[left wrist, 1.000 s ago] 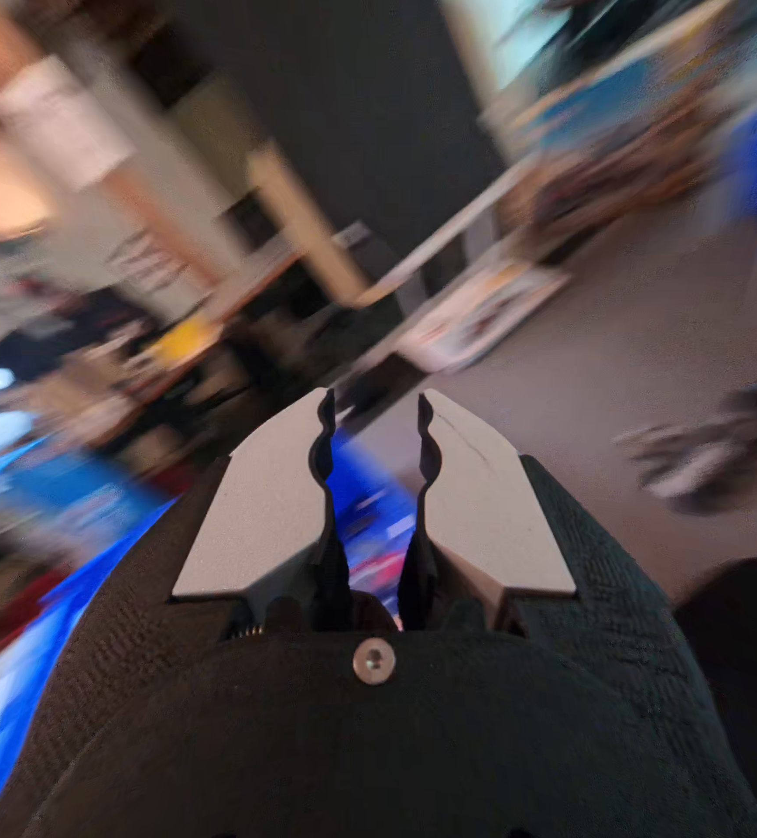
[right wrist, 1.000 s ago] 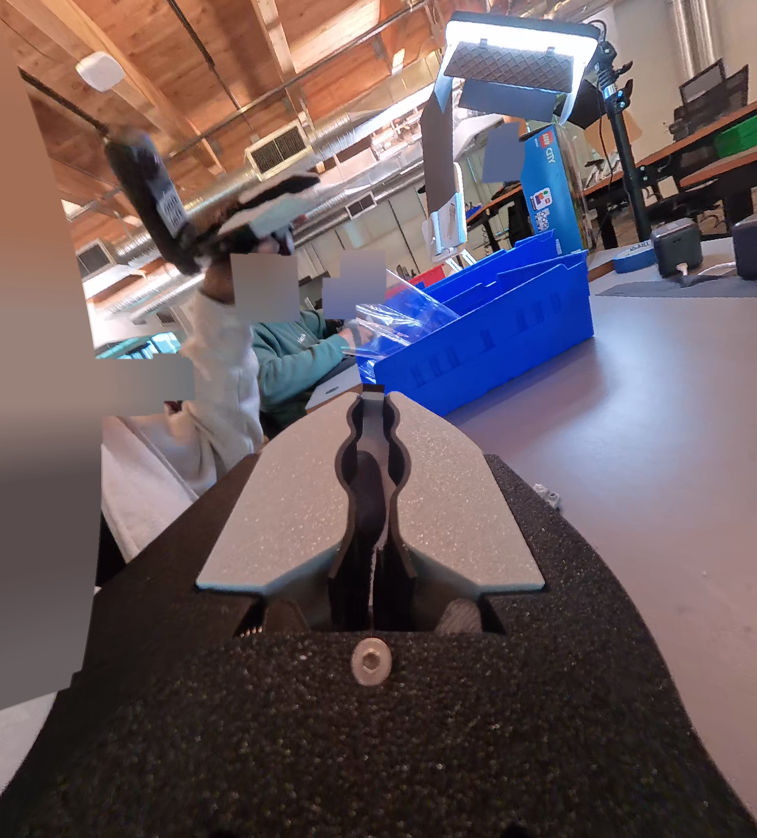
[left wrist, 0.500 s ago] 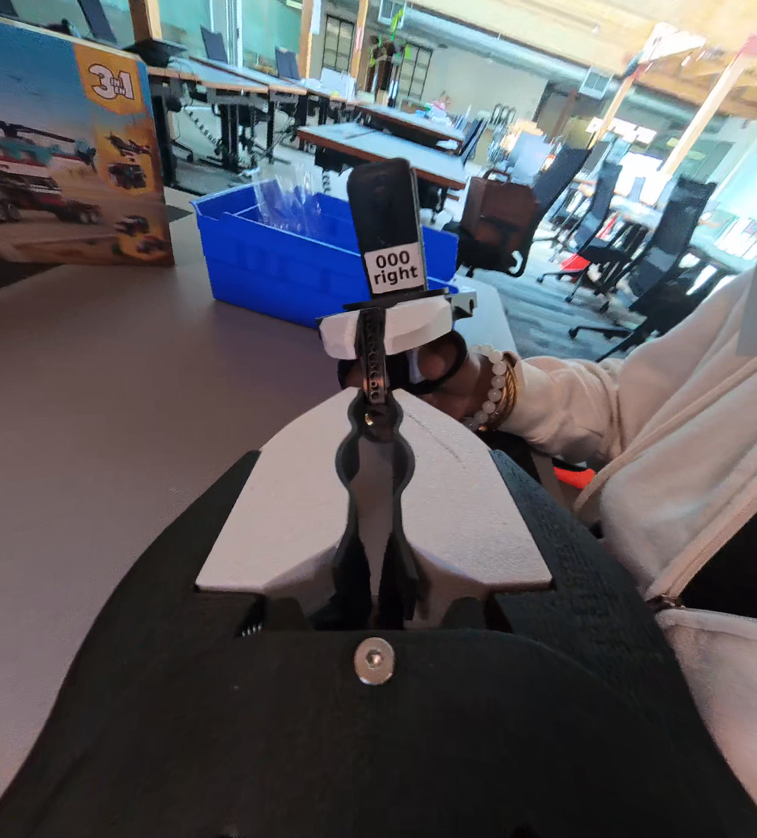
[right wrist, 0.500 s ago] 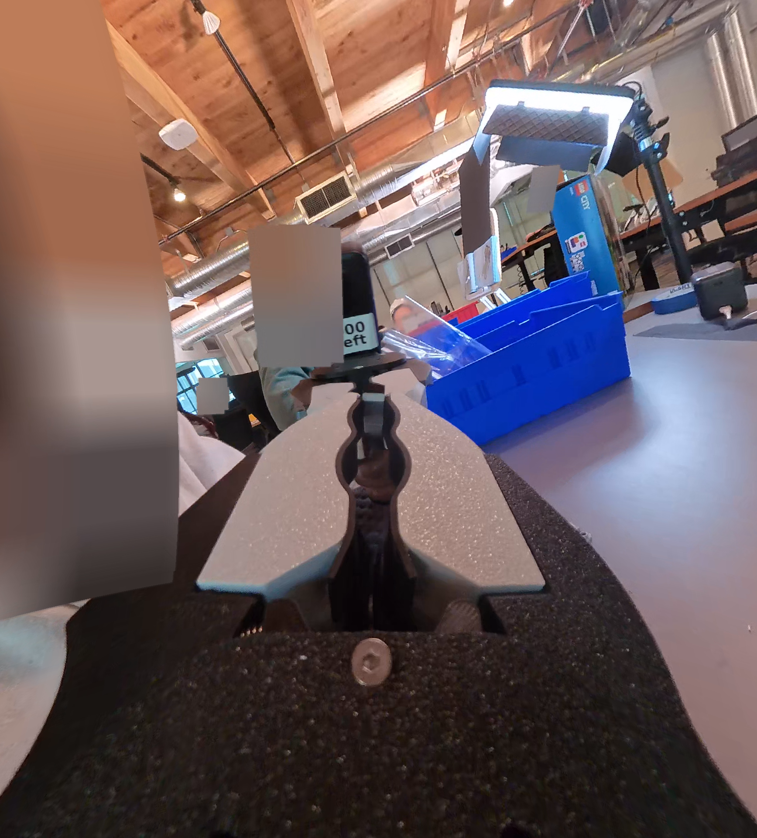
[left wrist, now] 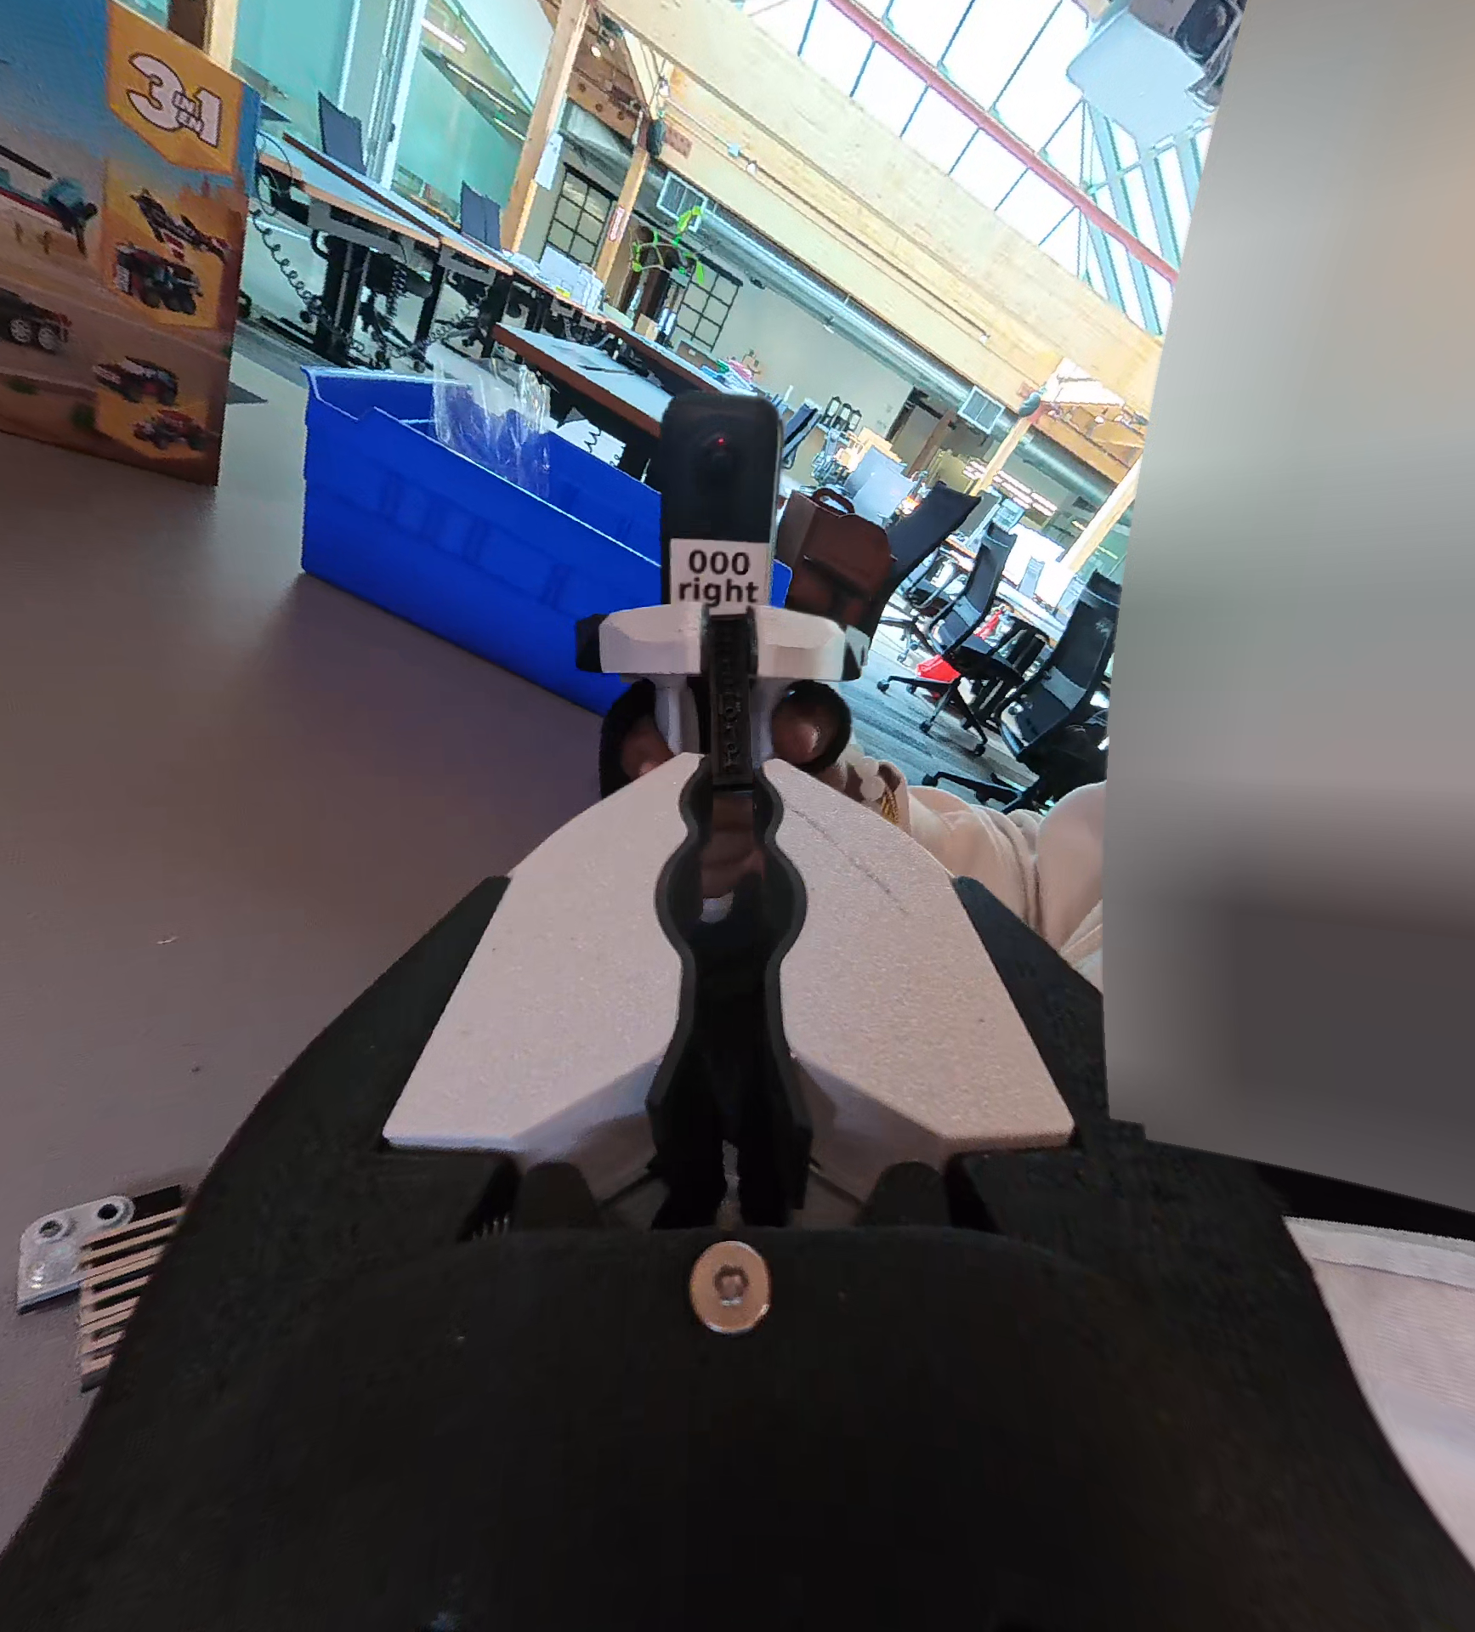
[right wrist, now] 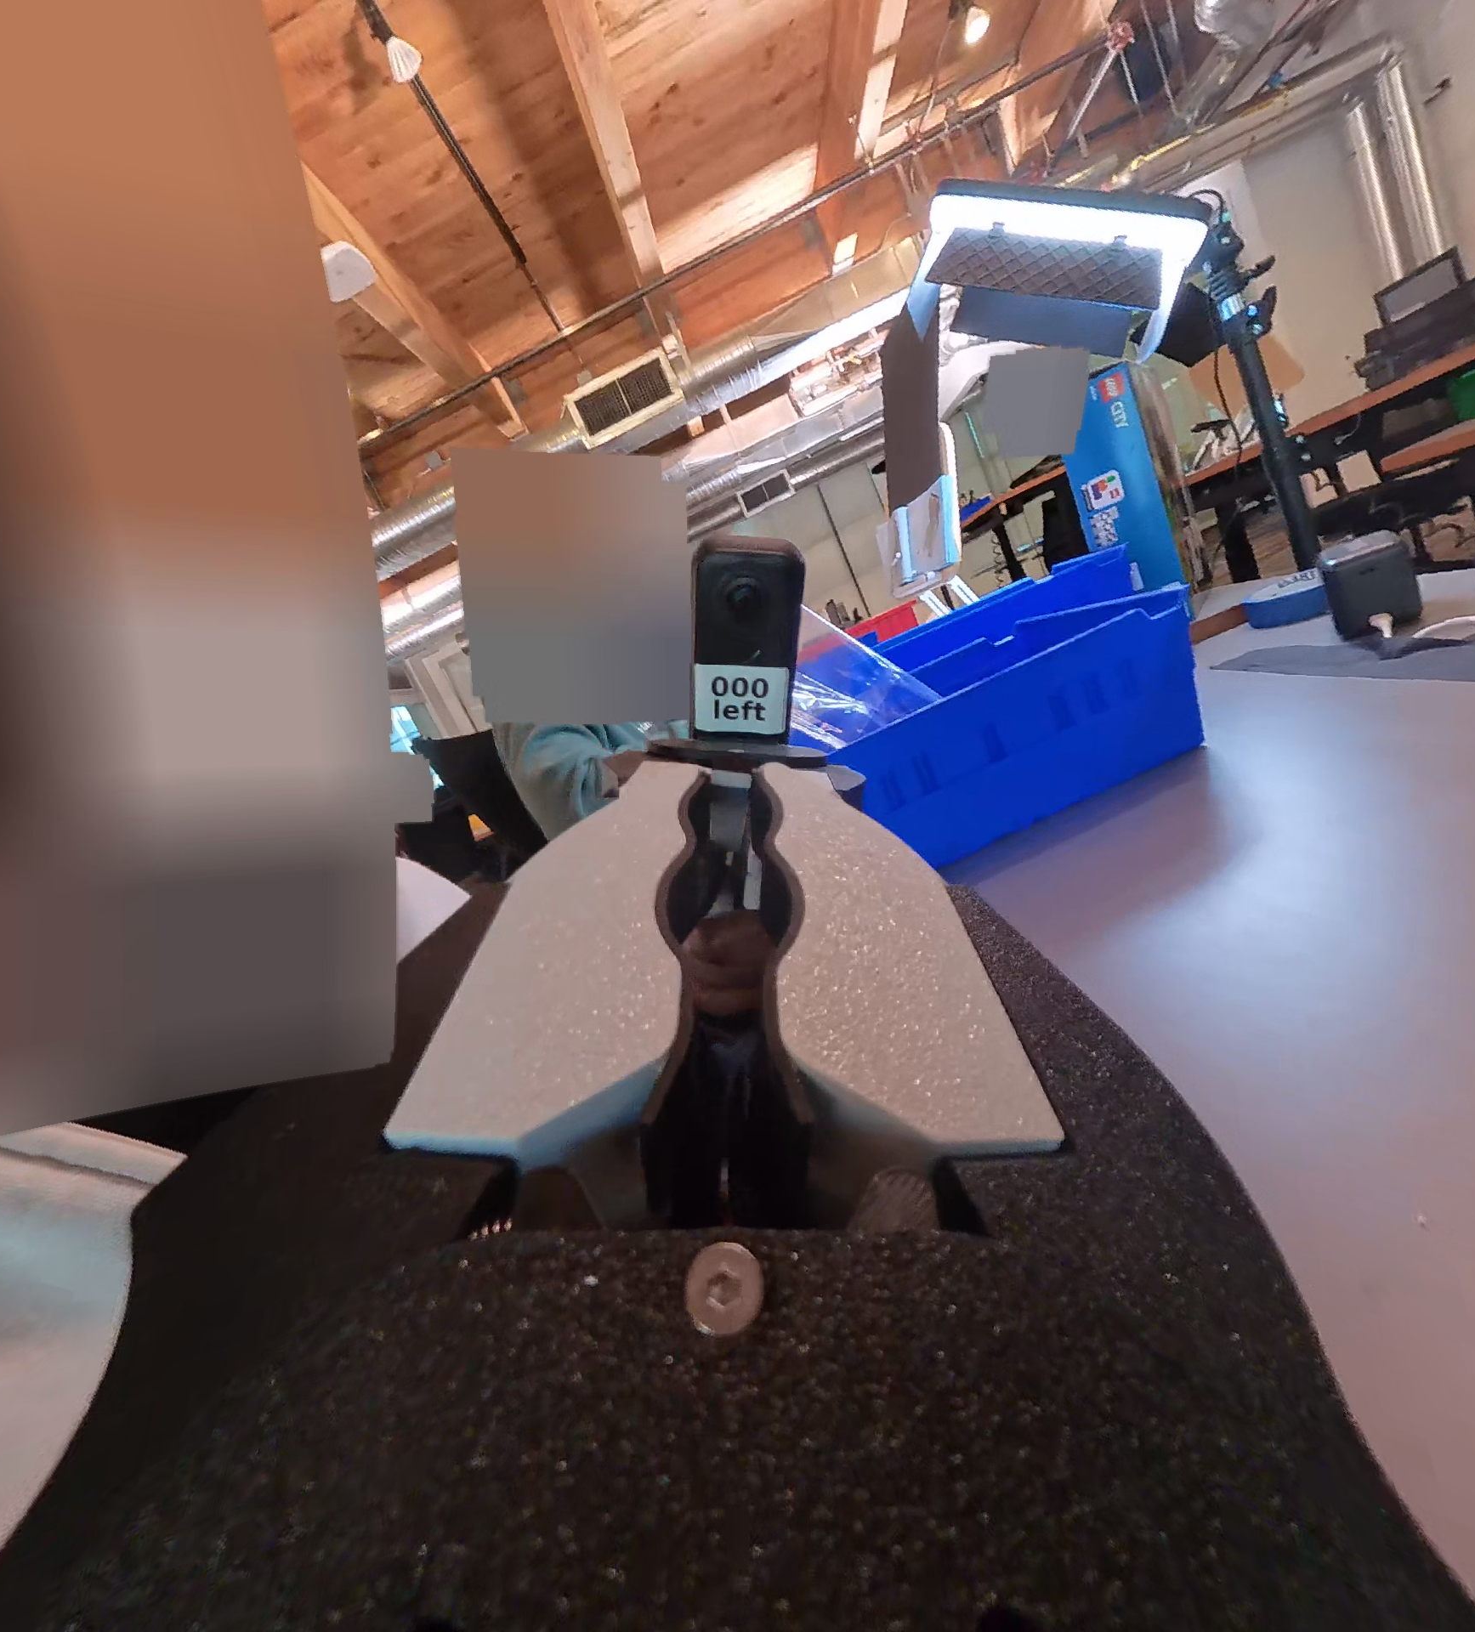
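I had the left gripper [left wrist: 723, 782] and the right gripper [right wrist: 725, 782] pointed nose to nose over the grey table [left wrist: 142, 795], just in front of the blue bin [left wrist: 469, 539]. Each one had its jaws drawn together with nothing of its own in the grasp. The nearest thing to each was the other's tips, straight ahead and so close that I could not tell whether they touched. The bin held crumpled clear plastic bags [left wrist: 486, 415] that stood above its rim. From the left wrist view, a picture-covered toy box [left wrist: 71, 230] stood left of the bin. A small metal bracket [left wrist: 71, 1245] lay on the table well short of the bin, beside the left gripper's body. From the right wrist view, a lit light panel [right wrist: 1060, 247] hung above and behind the bin.
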